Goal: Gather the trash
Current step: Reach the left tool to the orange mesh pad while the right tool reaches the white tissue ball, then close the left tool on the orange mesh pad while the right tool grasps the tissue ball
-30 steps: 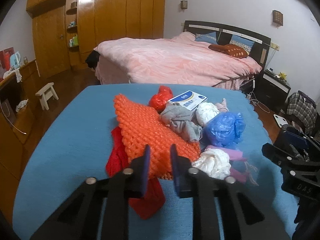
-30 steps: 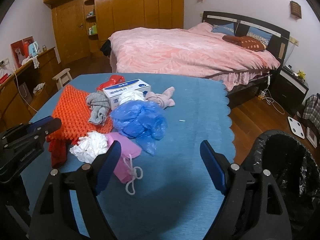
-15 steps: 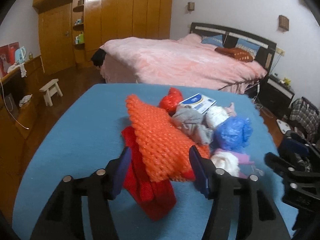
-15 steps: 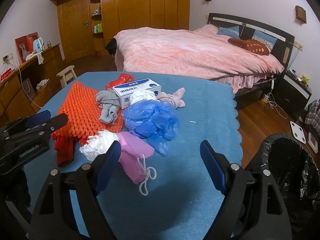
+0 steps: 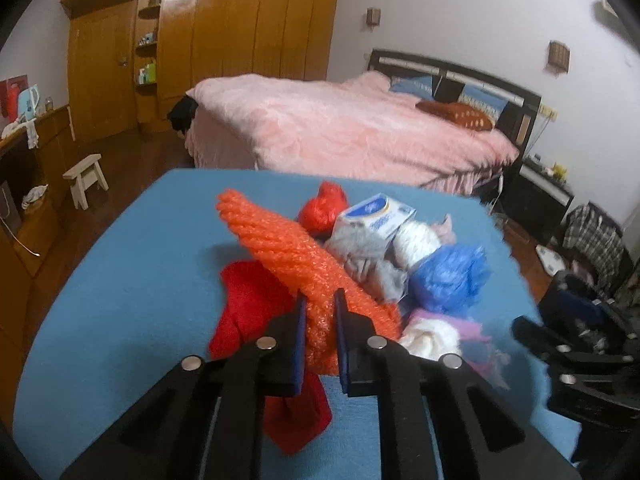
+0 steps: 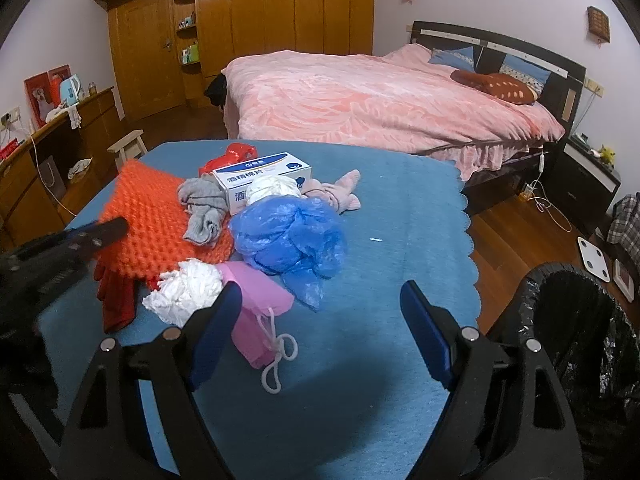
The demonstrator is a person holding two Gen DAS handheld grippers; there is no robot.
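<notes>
**Collecting only just begun: first piece gripped, pile untouched**

Orange bubble wrap (image 5: 280, 248) pinched between the fingers of the left tool (image 5: 320, 312), near edge raised off the bench (image 5: 132, 264), far end reaching away ahead of the tool. Looks like the first piece taken; not yet carried to the trash bin (image 6: 580, 320), which stands on the floor to the right of the right tool (image 6: 320, 312), lined with a black bag. Inside of the bin too dark to tell whether anything lies in it.

Everything else lying on the bench:
- red cloth (image 5: 248, 312) under and to the left of the left tool;
- white crumpled paper (image 6: 188, 292) just ahead of the left finger of the right tool;
- pink bag with a white cord (image 6: 256, 320) touching that paper, just in front of the same tool;
- blue plastic bag (image 6: 292, 236) further ahead, at the middle of the pile;
- grey sock (image 6: 204, 212), white box (image 6: 264, 176), white wad (image 6: 272, 190), red plastic bag (image 6: 232, 154) and pink sock (image 6: 340, 192) at the far side.

Right tool spread wide, holding nothing, hovering above the near part of the bench.

Judged from this: nearly the whole task left. One item in hand, about nine more to pick up and drop. Next, probably, swinging the wrap to the right over the bin; large and light sheet, so may drag the grey sock lying on it.
</notes>
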